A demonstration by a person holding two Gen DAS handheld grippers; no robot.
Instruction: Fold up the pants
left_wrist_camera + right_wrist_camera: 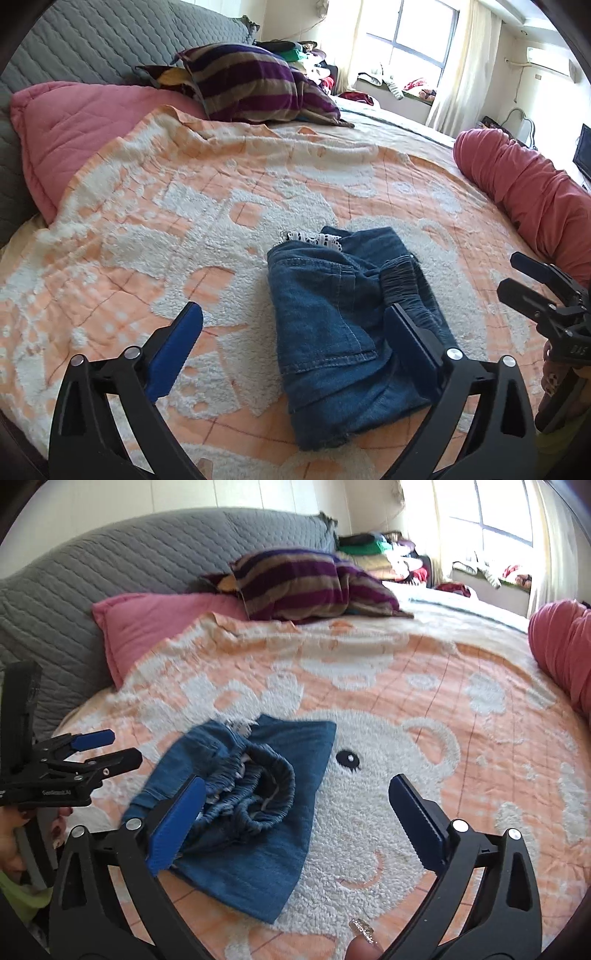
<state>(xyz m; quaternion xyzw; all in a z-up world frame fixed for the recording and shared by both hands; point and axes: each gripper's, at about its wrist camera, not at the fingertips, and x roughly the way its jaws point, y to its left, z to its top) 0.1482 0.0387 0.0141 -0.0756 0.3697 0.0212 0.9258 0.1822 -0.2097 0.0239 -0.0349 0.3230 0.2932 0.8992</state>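
Note:
The blue denim pants [332, 332] lie folded into a compact bundle on the orange and white blanket [166, 206]. My left gripper [293, 314] hovers over them, open wide, with nothing pressed between its blue pads. In the right wrist view the pants [258, 849] show their gathered elastic waistband on top. My right gripper [298, 784] is open too; its left finger stands over the bundle's near side and its right finger over the bare blanket [424, 686]. Each gripper shows in the other's view: the right gripper [511, 273] at the right edge, the left gripper [123, 746] at the left edge.
A purple striped pillow [251, 85] and a pink pillow [74, 125] lie at the bed's head against a grey quilted headboard [92, 40]. A pink bolster [524, 184] runs along the right side. A person's fingertip [364, 938] shows at the bottom.

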